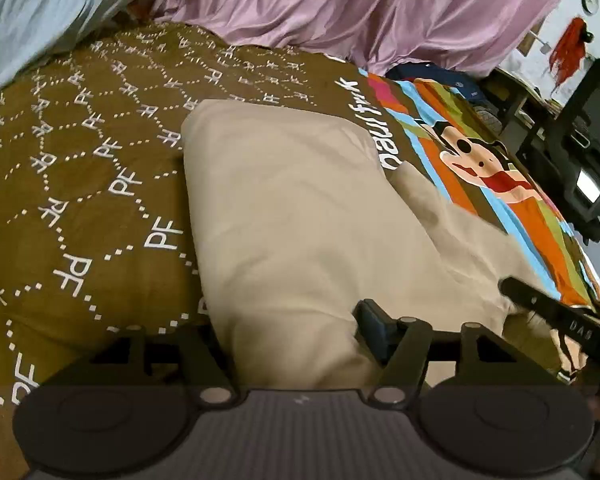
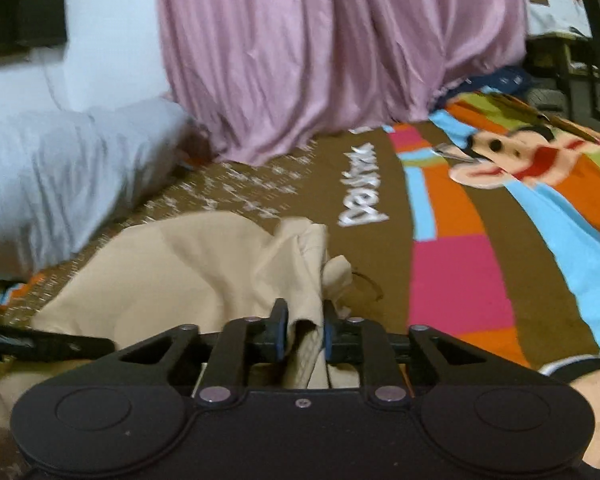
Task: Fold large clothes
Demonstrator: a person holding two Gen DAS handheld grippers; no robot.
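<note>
A large beige garment [image 1: 300, 208] lies partly folded on the brown patterned bedspread [image 1: 80, 184]. My left gripper [image 1: 292, 332] stands wide open over its near edge; the right finger [image 1: 374, 320] shows, the left one is hidden under the cloth. My right gripper [image 2: 305, 334] is shut on a bunched edge of the beige garment [image 2: 180, 272] and holds it just above the bed. The right gripper's finger also shows at the right of the left wrist view [image 1: 556, 312].
A pink curtain [image 2: 320, 60] hangs behind the bed. A grey pillow [image 2: 60, 176] lies at the back left. The bedspread has a colourful monkey print [image 2: 512, 160] on the right. Dark furniture [image 1: 580, 152] stands beyond the bed's right edge.
</note>
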